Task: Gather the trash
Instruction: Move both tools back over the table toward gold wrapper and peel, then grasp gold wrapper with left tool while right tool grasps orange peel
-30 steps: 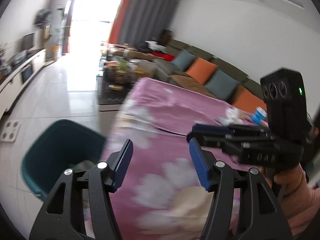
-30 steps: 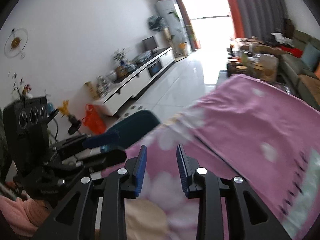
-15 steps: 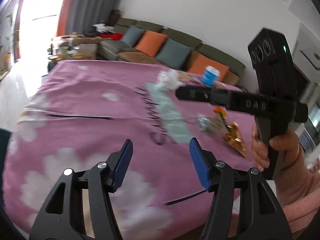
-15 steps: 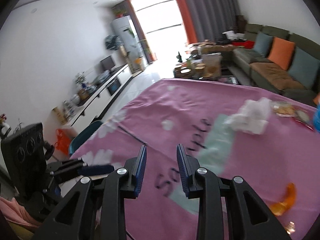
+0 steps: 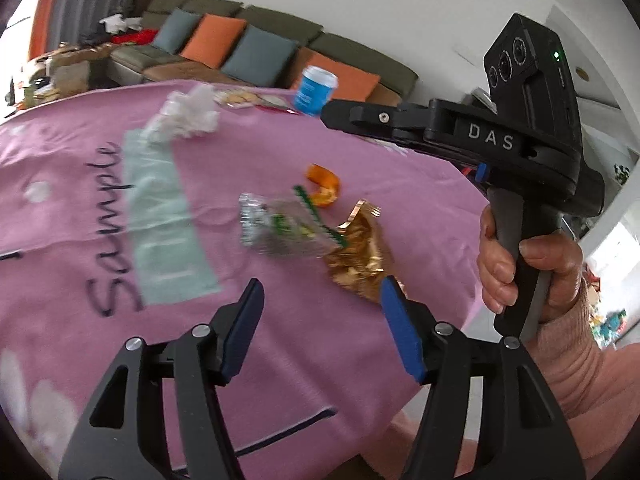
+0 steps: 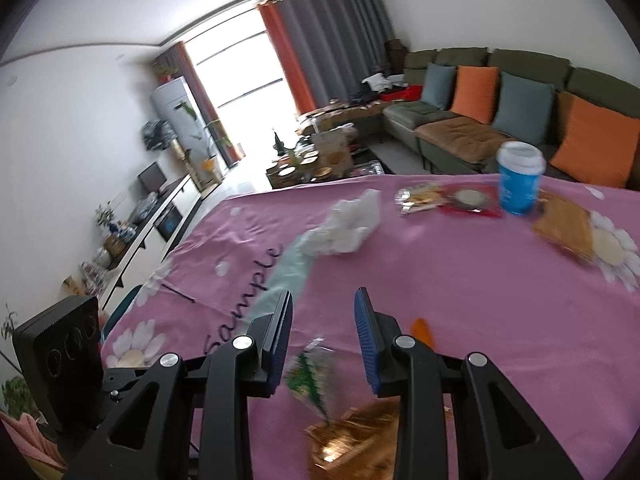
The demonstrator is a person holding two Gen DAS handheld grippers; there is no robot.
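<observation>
Trash lies scattered on the pink flowered tablecloth (image 5: pixel 280 152) in front of you; nearest your left gripper (image 5: pixel 320 304) is the crumpled gold foil wrapper (image 5: pixel 356 256), its near corner just beyond the right blue pad (image 5: pixel 400 332); touching the foil on its far-left side is a clear wrapper with green print (image 5: pixel 280 228), blurred; just behind that, a curl of orange peel (image 5: pixel 324 184). Further back: a crumpled white tissue (image 5: pixel 188 116) at the end of the pale green printed strip (image 5: pixel 160 208); beyond it flat snack packets (image 5: pixel 248 100) and an upright blue cup with a white lid (image 5: pixel 316 90) near the far edge of the table.

Left gripper: jaws wide open, nothing between them, held above the cloth; you point it at the gap before the foil. Right gripper (image 6: pixel 322 336): jaws partly open, narrower than the left, empty; through the right wrist view the clear wrapper (image 6: pixel 312 372) and the foil (image 6: pixel 352 440) sit below and between its fingers, the orange peel (image 6: pixel 422 330) just right of the right finger; contact with the trash is not evident. In the left wrist view your right hand (image 5: pixel 532 272) grips the handle, the tool reaching out over the far-right part of the table.

Right view also shows the tissue (image 6: pixel 352 224), the cup (image 6: pixel 520 178), red and clear packets (image 6: pixel 448 200) left of it, and a brown packet (image 6: pixel 564 228) right of it. Background: green sofa with orange and grey cushions (image 6: pixel 500 100).
</observation>
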